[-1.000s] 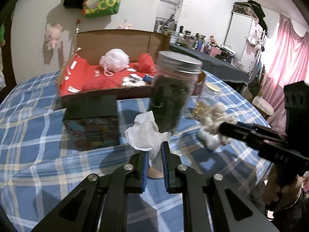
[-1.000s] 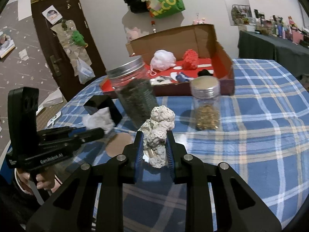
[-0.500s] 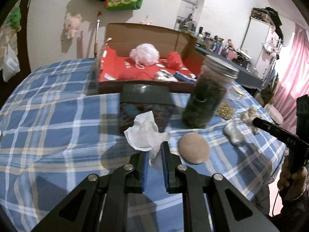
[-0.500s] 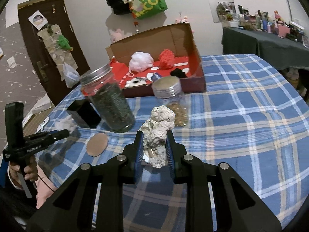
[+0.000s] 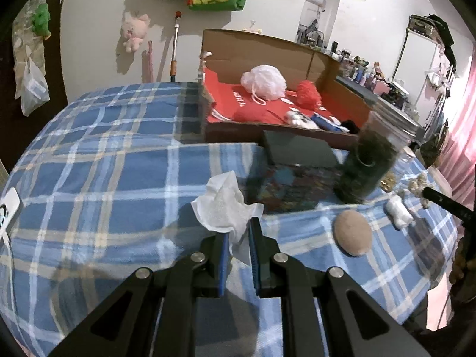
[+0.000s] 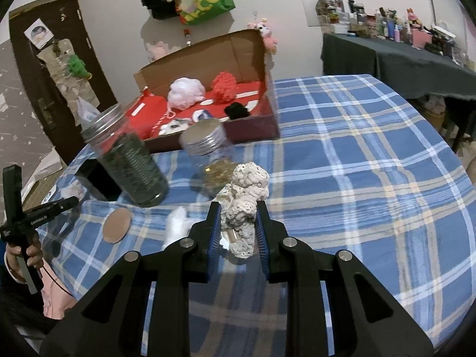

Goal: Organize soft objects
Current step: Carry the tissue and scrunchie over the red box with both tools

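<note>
I see thin crinkled tissue point(image 5: 222, 212) between my left jaws, knobbly matt crochet yarn point(image 6: 244, 205) between my right. Beneath both, soft woven plaid tablecloth point(image 6: 357, 154); ahead, clear glass jars with ribbed metal lids point(image 6: 204, 136), matt cardboard box point(image 5: 261, 56).

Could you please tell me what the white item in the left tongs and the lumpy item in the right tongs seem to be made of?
White item: probably thin, matte tissue paper, crumpled with soft creases. Lumpy item: likely cream crocheted yarn, showing looped, knobbly stitches.

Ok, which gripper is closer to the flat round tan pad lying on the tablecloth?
Hard to call, probably the left. The left gripper, shut on a tissue, is beside the pad. The right gripper, holding a crocheted piece, sits across it.
</note>
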The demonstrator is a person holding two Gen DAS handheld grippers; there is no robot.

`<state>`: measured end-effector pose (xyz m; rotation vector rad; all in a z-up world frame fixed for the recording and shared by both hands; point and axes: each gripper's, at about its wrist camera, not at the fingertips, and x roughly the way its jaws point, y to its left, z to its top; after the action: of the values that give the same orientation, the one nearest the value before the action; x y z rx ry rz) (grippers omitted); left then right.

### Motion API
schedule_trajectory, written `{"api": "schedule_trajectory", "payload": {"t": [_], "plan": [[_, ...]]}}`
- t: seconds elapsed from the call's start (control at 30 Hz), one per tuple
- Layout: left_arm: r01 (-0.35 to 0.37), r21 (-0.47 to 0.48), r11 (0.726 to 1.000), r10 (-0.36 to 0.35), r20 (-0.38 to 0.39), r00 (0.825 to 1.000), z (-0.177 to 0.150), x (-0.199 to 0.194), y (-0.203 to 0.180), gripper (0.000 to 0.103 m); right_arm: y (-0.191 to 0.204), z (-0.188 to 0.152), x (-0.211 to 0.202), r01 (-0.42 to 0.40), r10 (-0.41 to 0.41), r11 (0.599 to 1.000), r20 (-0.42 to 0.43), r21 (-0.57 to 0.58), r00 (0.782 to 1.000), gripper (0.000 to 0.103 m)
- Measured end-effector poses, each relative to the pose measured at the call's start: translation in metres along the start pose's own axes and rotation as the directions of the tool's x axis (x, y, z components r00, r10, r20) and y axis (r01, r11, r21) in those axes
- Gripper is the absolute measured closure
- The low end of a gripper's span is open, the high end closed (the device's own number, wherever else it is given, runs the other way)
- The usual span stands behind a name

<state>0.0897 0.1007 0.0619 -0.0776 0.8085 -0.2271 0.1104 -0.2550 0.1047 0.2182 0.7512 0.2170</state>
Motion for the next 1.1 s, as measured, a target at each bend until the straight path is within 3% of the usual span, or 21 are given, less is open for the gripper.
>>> {"api": "schedule_trajectory", "payload": {"t": [0.33,0.53,0.73,1.1], "plan": [[0.040,0.100,0.994,-0.043,0.031,0.999,0.032,0.013,0.013,0.089,-0.025,0.028,0.017,-0.001,0.001,1.000,-0.010,-0.010,1.000,0.081],[0.078,0.170,0.982,-0.084,0.031,0.996,0.052,0.024,0.017,0.089,-0.032,0.049,0.025,-0.060,0.060,0.998,-0.009,-0.027,0.998,0.081],[0.171,0.174,0.970,-0.176,0.014,0.984,0.070,0.036,0.030,0.089,-0.032,0.064,0.036,-0.117,0.115,0.992,-0.033,-0.055,0.993,0.081],[0.255,0.258,0.932,-0.262,-0.009,0.965,0.094,0.043,0.019,0.089,-0.019,0.091,0.049,-0.193,0.186,0.970,-0.059,-0.149,0.981,0.081]]}}
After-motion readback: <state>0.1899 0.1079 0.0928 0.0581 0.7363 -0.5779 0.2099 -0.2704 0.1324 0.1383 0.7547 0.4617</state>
